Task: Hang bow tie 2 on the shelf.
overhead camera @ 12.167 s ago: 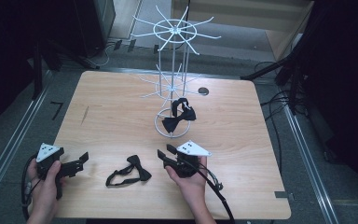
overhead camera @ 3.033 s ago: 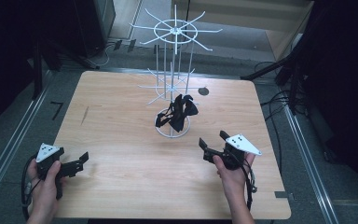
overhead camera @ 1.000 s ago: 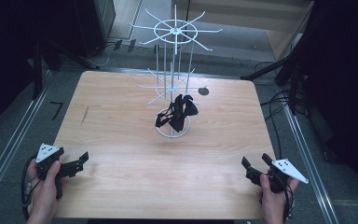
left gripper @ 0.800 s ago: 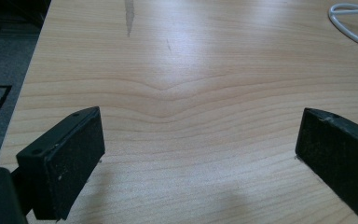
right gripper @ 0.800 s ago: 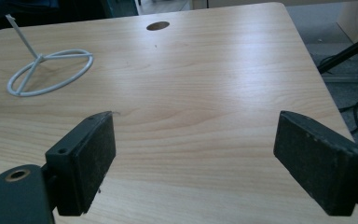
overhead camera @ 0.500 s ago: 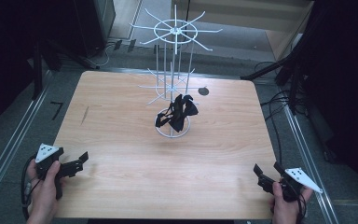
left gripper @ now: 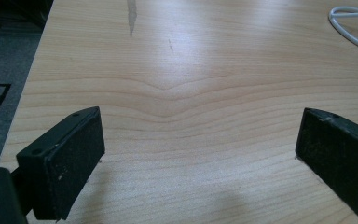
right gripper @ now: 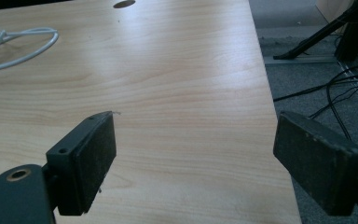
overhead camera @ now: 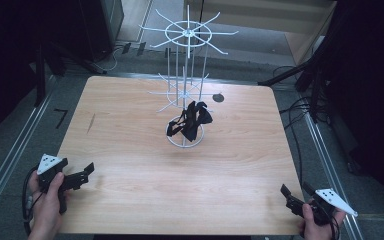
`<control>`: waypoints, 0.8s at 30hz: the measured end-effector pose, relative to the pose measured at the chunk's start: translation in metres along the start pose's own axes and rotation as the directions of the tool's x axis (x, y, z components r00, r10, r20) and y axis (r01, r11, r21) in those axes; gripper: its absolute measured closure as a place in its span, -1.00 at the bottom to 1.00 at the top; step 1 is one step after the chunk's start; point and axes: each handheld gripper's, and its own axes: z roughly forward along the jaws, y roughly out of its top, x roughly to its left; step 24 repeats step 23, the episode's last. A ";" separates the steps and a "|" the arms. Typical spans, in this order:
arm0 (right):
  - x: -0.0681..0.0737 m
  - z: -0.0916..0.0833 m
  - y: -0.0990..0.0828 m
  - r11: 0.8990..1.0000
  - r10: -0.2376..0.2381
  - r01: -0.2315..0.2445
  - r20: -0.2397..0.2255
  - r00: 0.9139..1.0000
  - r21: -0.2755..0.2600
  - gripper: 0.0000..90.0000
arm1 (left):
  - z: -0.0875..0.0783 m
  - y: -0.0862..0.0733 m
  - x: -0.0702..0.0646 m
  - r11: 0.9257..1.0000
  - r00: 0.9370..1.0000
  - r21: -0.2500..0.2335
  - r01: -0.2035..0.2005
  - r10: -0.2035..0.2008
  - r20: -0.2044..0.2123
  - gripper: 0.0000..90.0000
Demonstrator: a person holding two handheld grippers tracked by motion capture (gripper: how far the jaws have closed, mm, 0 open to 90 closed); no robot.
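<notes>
A white wire display stand (overhead camera: 186, 75) rises from the middle of the wooden table (overhead camera: 130, 115), its ring base (overhead camera: 172, 141) resting on the wood. Two black bow ties (overhead camera: 190, 120) hang from its lower hooks. My left gripper (overhead camera: 86, 170) sits at the table's near left edge, held in a hand, jaws wide open with only bare wood between them (left gripper: 200, 158). My right gripper (overhead camera: 295, 192) is at the near right corner, also open and empty (right gripper: 193, 154). The stand's base ring (right gripper: 18, 39) shows at the top left of the right gripper view.
A small dark round hole (overhead camera: 218, 97) lies in the table behind the stand. Black cables (overhead camera: 300, 107) and stand legs run over the grey floor to the right. A metal rail (overhead camera: 10, 160) borders the left side.
My right gripper has drawn back from mid-table to the near right corner. Earlier a bow tie lay on the table near the front; now both hang on the stand. The left gripper has stayed put.
</notes>
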 end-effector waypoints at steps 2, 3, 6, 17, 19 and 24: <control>-0.001 0.000 -0.002 1.000 -0.011 0.011 0.011 1.000 0.015 -0.70 | 0.000 0.000 0.000 1.000 1.000 0.000 0.000 0.000 0.000 -0.97; -0.002 0.000 -0.002 1.000 -0.013 0.012 0.007 1.000 0.019 -0.70 | 0.000 0.000 0.000 1.000 1.000 0.001 0.000 0.000 0.001 -0.97; -0.003 0.003 -0.002 0.999 -0.020 0.020 0.015 1.000 0.026 -0.70 | 0.000 0.000 0.000 1.000 1.000 -0.002 0.002 -0.002 0.001 -0.97; -0.003 0.008 0.000 0.999 0.002 -0.003 0.016 1.000 0.036 -0.70 | -0.003 -0.002 -0.001 1.000 1.000 0.002 0.000 0.000 0.001 -0.97; -0.001 0.009 0.000 0.999 0.000 0.000 0.021 1.000 0.036 -0.70 | -0.004 -0.003 0.001 1.000 1.000 0.006 0.003 -0.003 0.000 -0.97; 0.003 0.010 0.000 0.999 -0.020 0.019 0.038 0.999 0.030 -0.70 | -0.004 -0.003 0.003 1.000 1.000 0.001 0.015 -0.015 0.010 -0.97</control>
